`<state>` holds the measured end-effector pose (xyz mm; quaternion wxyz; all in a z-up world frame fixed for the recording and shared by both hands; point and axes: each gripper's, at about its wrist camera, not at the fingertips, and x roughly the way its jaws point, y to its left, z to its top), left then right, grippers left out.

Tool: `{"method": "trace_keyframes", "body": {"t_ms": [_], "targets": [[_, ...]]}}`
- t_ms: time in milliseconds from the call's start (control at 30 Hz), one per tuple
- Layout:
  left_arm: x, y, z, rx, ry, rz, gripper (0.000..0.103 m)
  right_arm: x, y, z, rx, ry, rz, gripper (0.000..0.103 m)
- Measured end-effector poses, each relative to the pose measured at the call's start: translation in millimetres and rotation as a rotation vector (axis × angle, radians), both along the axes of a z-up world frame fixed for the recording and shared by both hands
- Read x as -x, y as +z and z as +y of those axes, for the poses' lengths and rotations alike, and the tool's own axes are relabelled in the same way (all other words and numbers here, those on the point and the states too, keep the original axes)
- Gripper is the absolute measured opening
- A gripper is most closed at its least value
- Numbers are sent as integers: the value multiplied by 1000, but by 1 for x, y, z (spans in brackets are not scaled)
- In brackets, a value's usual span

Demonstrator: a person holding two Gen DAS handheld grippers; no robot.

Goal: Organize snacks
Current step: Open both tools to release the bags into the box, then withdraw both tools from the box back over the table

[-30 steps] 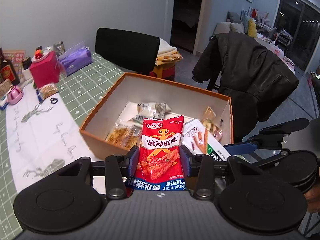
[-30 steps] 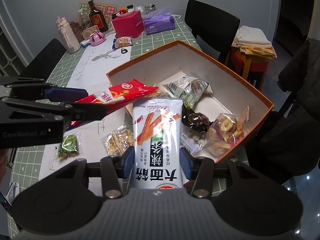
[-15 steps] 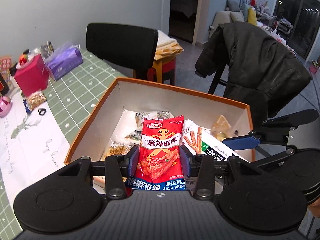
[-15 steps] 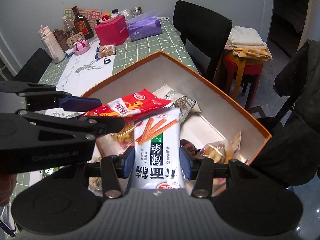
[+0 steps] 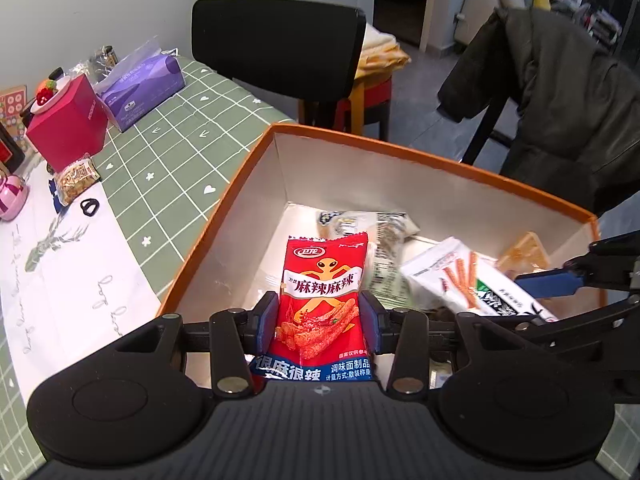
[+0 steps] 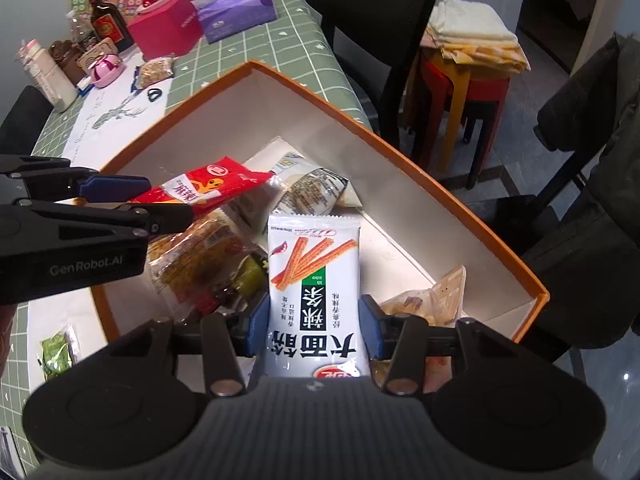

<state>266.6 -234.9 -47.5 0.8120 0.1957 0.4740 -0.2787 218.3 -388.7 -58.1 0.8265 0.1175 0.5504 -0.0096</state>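
Note:
My left gripper [image 5: 320, 326] is shut on a red spicy-strip snack packet [image 5: 324, 292] and holds it over the near left part of the orange-rimmed box [image 5: 400, 148]. My right gripper [image 6: 314, 330] is shut on a white snack packet with a green label [image 6: 314, 280] and holds it over the same box [image 6: 400, 152]. The red packet [image 6: 204, 190] and left gripper [image 6: 120, 204] show at the left of the right wrist view. The white packet [image 5: 468, 276] shows at the right of the left wrist view. Several snack bags lie inside the box.
A red box [image 5: 68, 124], a purple tissue pack [image 5: 140, 88], a small snack bag [image 5: 76, 178] and bottles [image 6: 108, 22] stand on the green checked tablecloth beyond the box. A green snack [image 6: 54, 354] lies on the table. A black chair [image 5: 276, 36] and stools [image 6: 472, 84] stand beside the table.
Both grippers have moved forward over the box with their packets, and the box now fills more of both views. Both stay shut.

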Motion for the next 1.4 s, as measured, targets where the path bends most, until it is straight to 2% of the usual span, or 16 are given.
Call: {"method": "trace_keyframes", "body": {"t_ms": [267, 367, 467, 533, 600, 933, 1167, 1400], "targets": [[-20, -19, -15, -89, 6, 6, 50, -25, -20, -9, -67, -52, 51, 47], [-23, -26, -18, -140, -3, 2, 51, -31, -25, -8, -62, -58, 51, 47], [-27, -33, -17, -157, 1, 31, 51, -34, -27, -8, -64, -70, 46, 49], [-27, -33, -15, -152, 3, 32, 54, -35, -29, -9, -65, -78, 49, 51], [-26, -30, -14, -143, 2, 28, 61, -34, -31, -10, -61, -87, 57, 53], [-22, -4, -4, -75, 3, -1, 64, -25, -27, -13, -75, -123, 54, 53], [-18, 18, 12, -33, 29, -28, 66, -17, -2, 0, -5, -92, 12, 53], [-11, 45, 39, 3, 72, -63, 67, -5, 31, 16, 22, -62, -53, 53]]}}
